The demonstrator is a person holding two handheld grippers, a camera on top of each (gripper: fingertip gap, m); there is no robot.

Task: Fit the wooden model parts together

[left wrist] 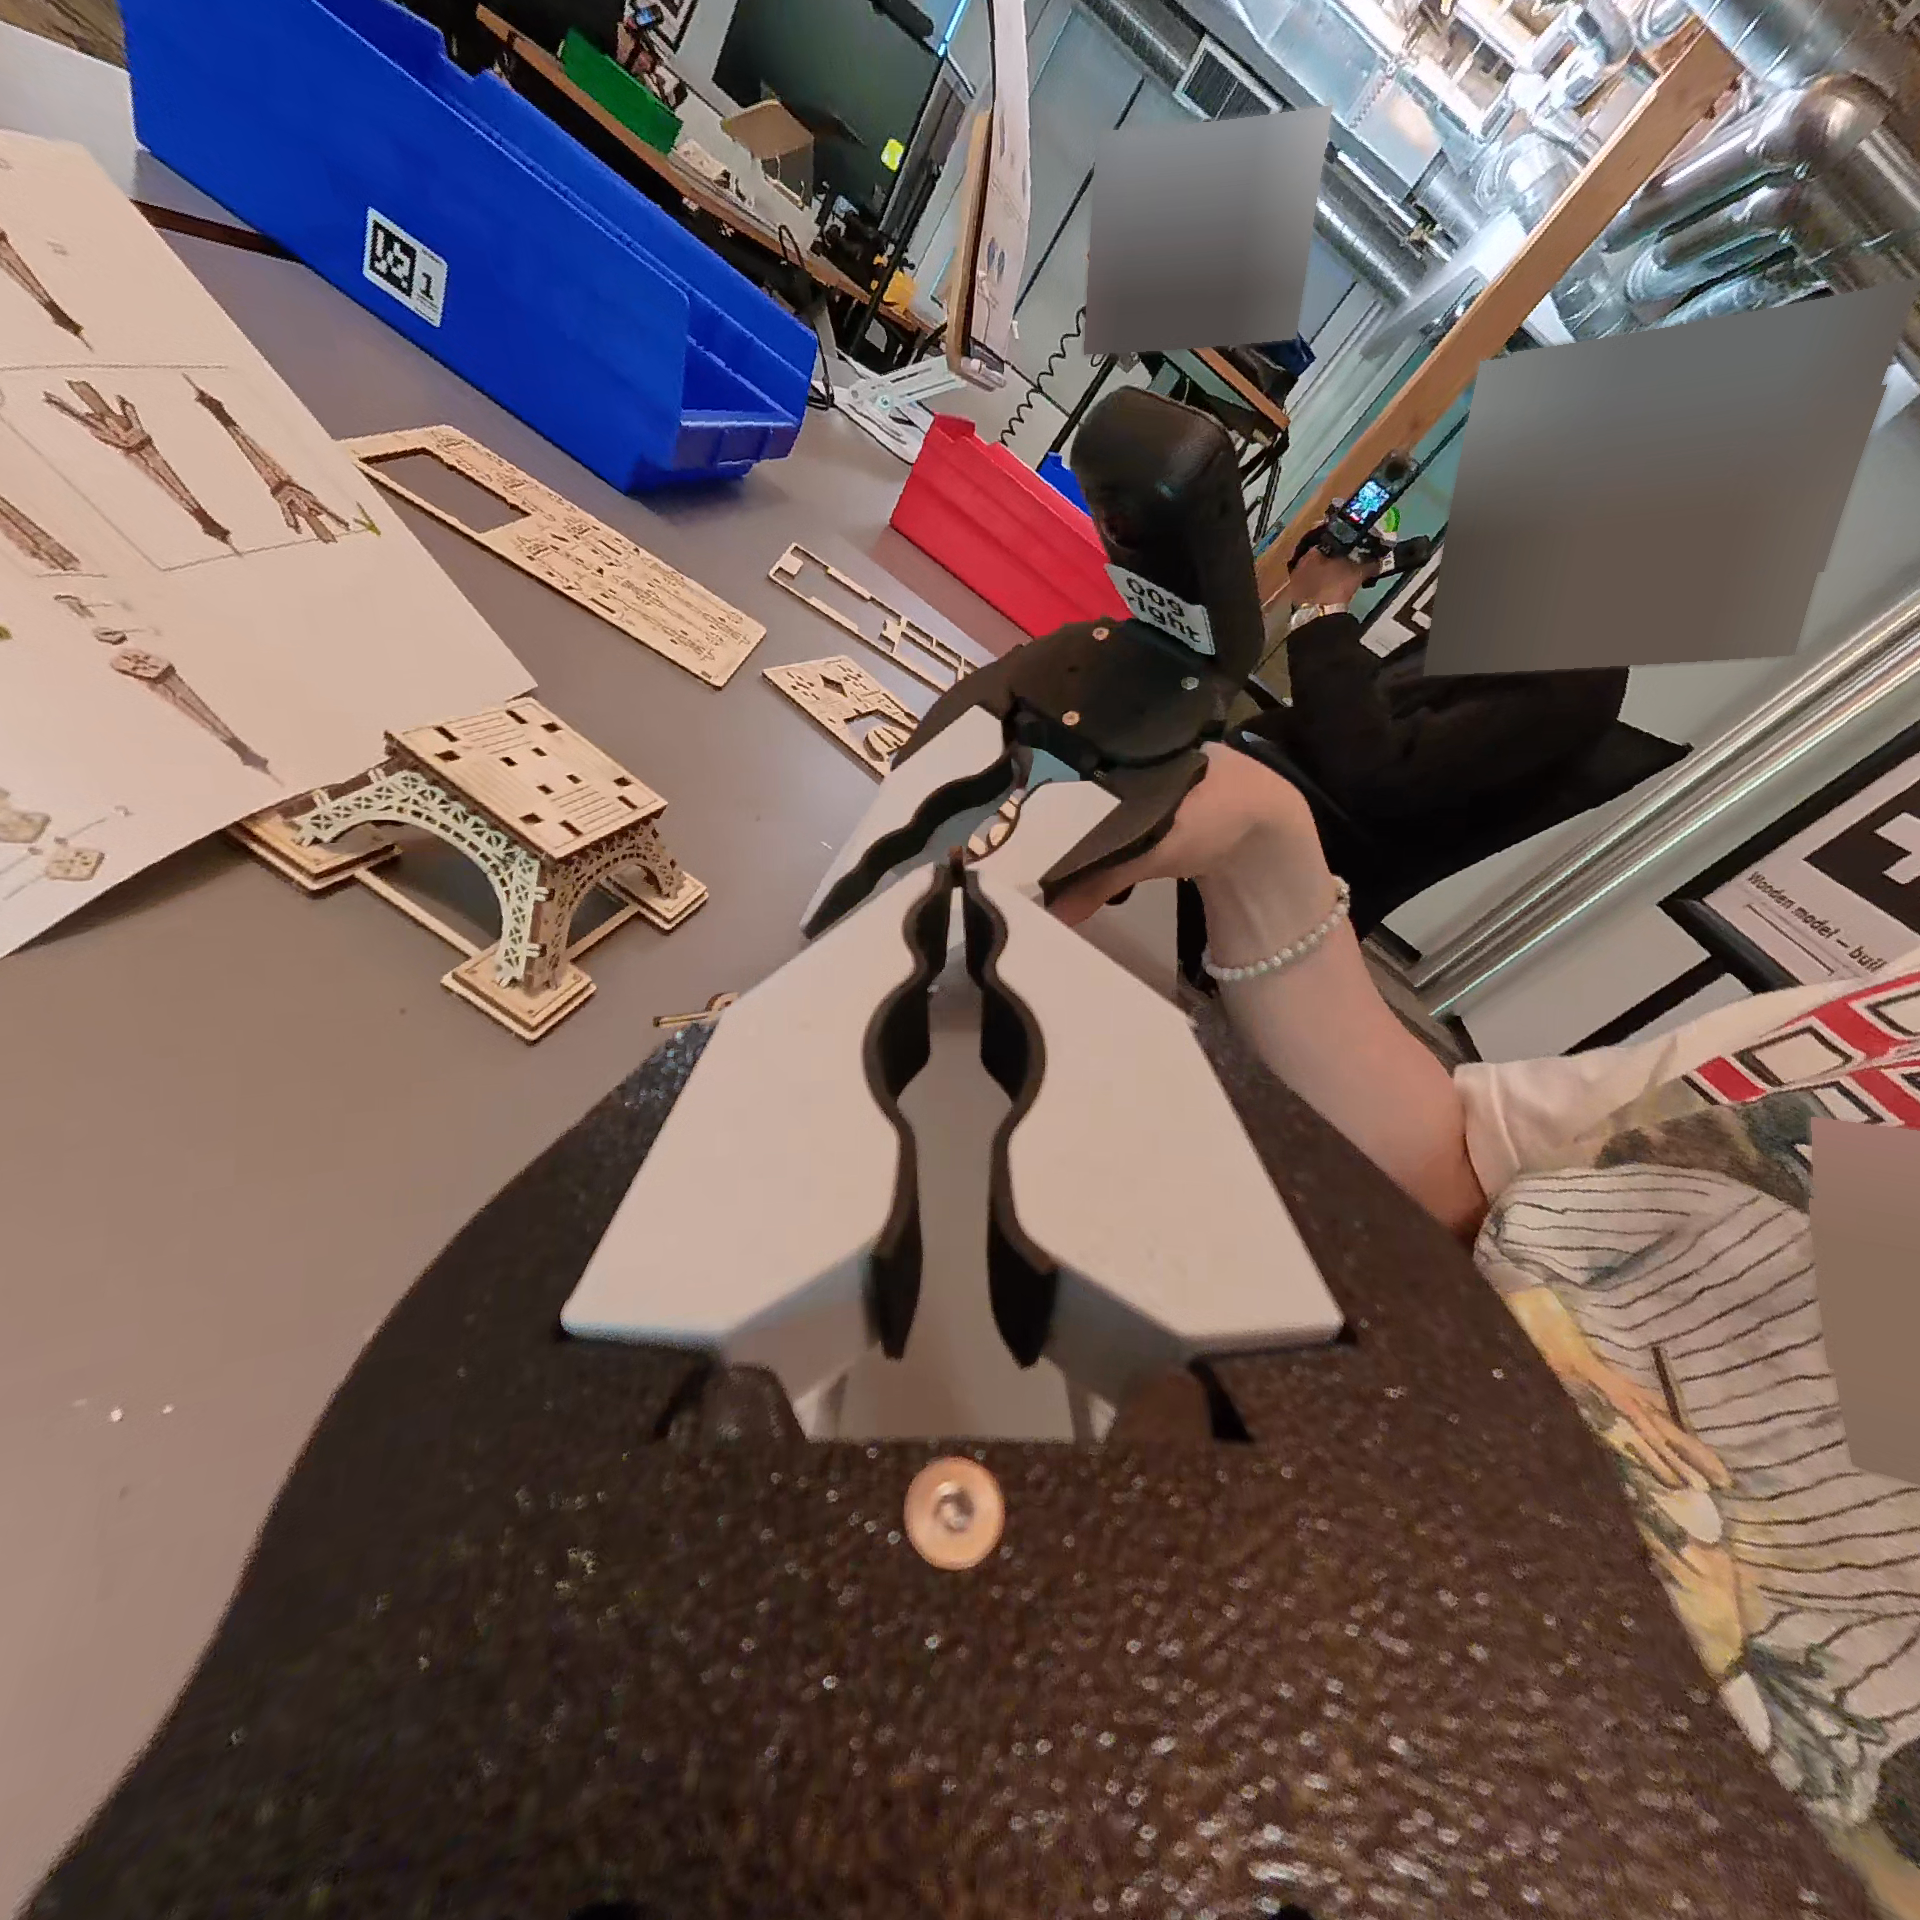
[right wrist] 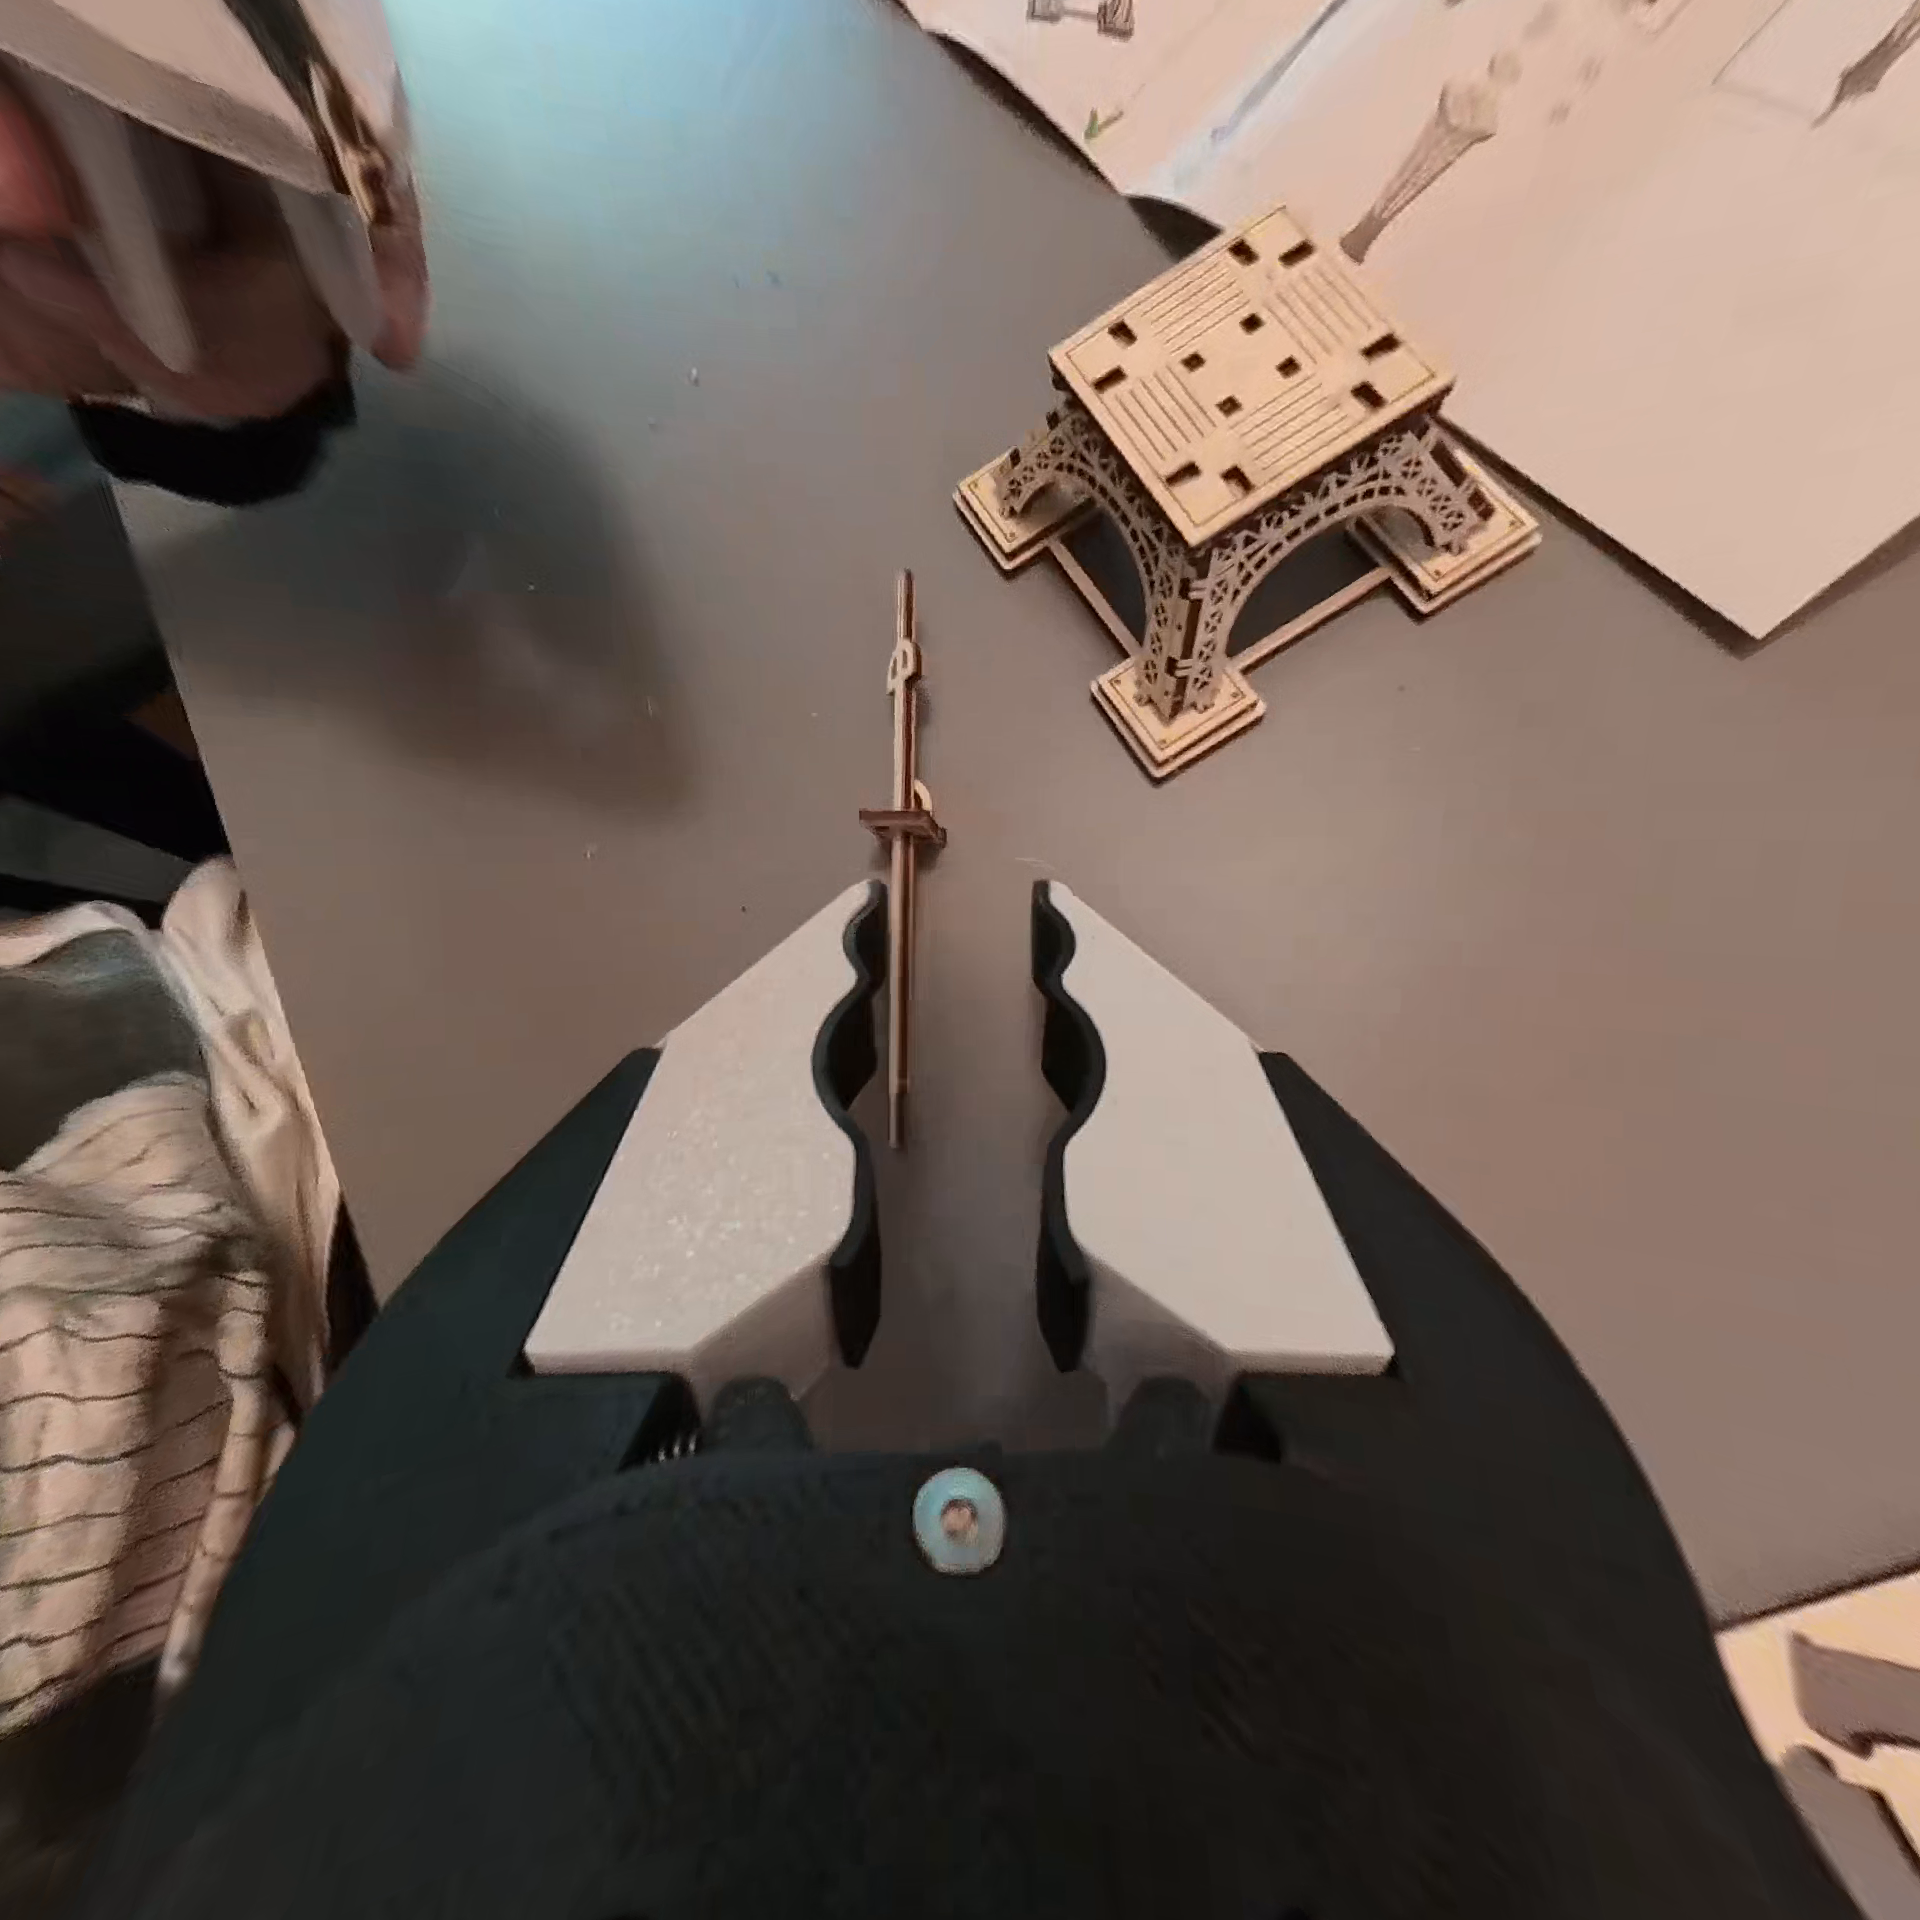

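The wooden tower base (left wrist: 530,800) (right wrist: 1247,416), four lattice legs under a flat slotted top, stands on the grey table. A thin wooden spire (right wrist: 902,831) lies on the table between the fingers of my right gripper (right wrist: 951,904), close to its left pad; the jaws are open and hold nothing. My left gripper (left wrist: 958,883) is shut at the tips, seemingly on a thin wooden piece seen edge-on. It shows blurred at the top left of the right wrist view (right wrist: 343,156). The right gripper (left wrist: 966,831) hovers just beyond it, pointing down.
An instruction sheet (left wrist: 156,520) (right wrist: 1662,260) lies beside the base. Punched-out wooden part sheets (left wrist: 582,561) lie behind it, with a blue bin (left wrist: 468,239) and a red bin (left wrist: 987,520) farther back. A person's arm (left wrist: 1299,987) holds the right gripper. The table edge (right wrist: 208,779) is at left. My right fingertips sit around 12 cm from my left ones.
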